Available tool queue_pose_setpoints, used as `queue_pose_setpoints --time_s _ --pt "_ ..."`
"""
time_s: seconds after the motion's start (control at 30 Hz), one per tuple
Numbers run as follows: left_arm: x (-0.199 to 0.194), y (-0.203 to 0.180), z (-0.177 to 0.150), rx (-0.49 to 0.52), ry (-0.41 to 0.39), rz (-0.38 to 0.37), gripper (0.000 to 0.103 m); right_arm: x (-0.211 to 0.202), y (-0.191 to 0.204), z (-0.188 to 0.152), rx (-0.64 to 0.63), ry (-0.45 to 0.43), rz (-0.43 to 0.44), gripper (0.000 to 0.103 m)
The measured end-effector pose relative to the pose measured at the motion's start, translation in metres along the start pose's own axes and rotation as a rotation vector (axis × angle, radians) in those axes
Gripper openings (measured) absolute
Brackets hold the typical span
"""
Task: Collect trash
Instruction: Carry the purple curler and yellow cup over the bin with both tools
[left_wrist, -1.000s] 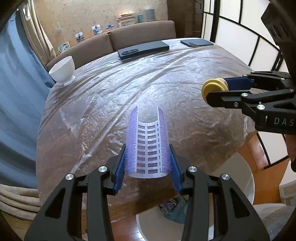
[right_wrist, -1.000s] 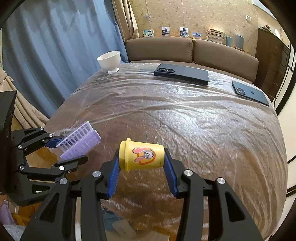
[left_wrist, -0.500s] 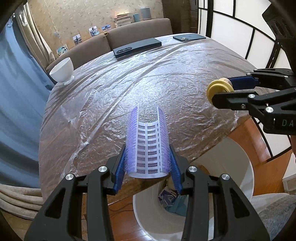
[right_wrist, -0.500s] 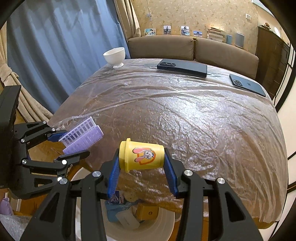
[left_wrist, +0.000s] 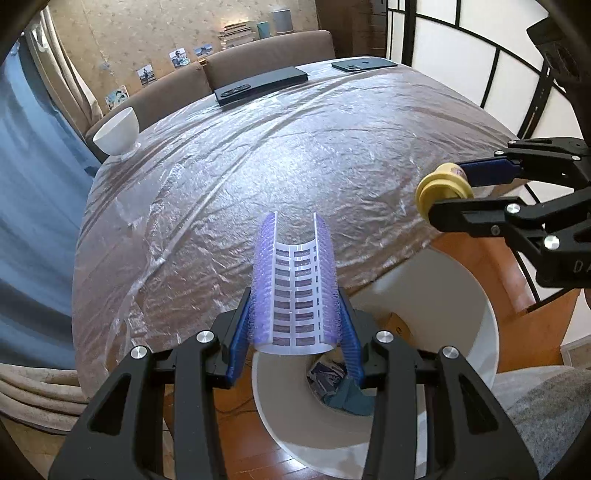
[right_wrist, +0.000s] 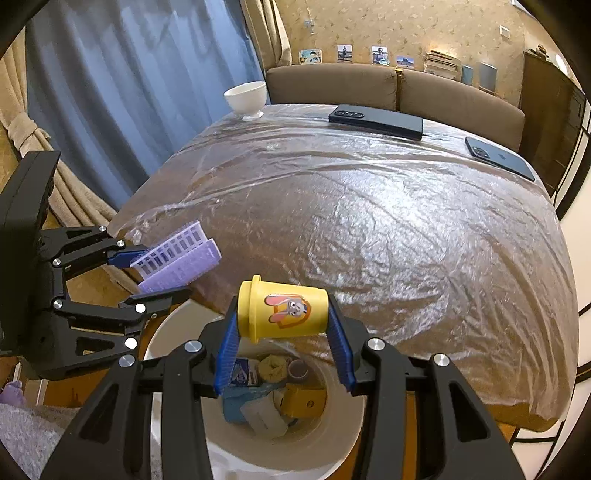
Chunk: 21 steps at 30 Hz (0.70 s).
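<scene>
The left gripper (left_wrist: 295, 314) clamped a purple hair roller (left_wrist: 294, 291); the right gripper (right_wrist: 282, 332) clamped a yellow cup (right_wrist: 282, 308) lying sideways. Both hung above the white bin (right_wrist: 354, 439) beside the plastic-covered table (right_wrist: 369, 221), sofa (right_wrist: 406, 88) beyond

Table cover (right_wrist: 369, 221): clear wrinkled plastic sheet, spread over the whole tabletop.
Bowl (right_wrist: 246, 98): white, footed, upright at the far left corner of the table.
Dark flat device (right_wrist: 376, 120): lies flat at the far edge, near the middle.
Phone (right_wrist: 498, 157): dark, camera side up, at the far right corner, apart from the flat device.
Sofa (right_wrist: 399, 85): brown, behind the table.
Curtain (right_wrist: 129, 92): blue, left of the table.
Photos (right_wrist: 343, 53): small prints in a row above the sofa back.
</scene>
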<state>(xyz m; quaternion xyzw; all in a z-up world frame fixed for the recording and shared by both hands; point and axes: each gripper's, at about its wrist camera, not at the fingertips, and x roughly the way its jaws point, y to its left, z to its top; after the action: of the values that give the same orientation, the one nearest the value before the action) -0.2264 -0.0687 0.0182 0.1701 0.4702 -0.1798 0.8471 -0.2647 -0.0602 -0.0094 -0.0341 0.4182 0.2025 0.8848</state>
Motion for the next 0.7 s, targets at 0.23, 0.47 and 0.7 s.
queue_pose_setpoints --time_s 0.23,0.47,0.7 --pt "-0.002 -0.007 -0.013 0.009 0.019 -0.039 0.044 0.0 0.004 -0.015 0.003 0.038 0.023 0.043" --pt "-0.003 -0.014 -0.026 0.02 0.046 -0.088 0.044 0.005 0.008 -0.032 -0.001 0.089 0.046 0.043" --pt "-0.001 -0.019 -0.036 0.031 0.07 -0.105 0.044 0.016 0.008 -0.043 0.003 0.124 0.049 0.043"
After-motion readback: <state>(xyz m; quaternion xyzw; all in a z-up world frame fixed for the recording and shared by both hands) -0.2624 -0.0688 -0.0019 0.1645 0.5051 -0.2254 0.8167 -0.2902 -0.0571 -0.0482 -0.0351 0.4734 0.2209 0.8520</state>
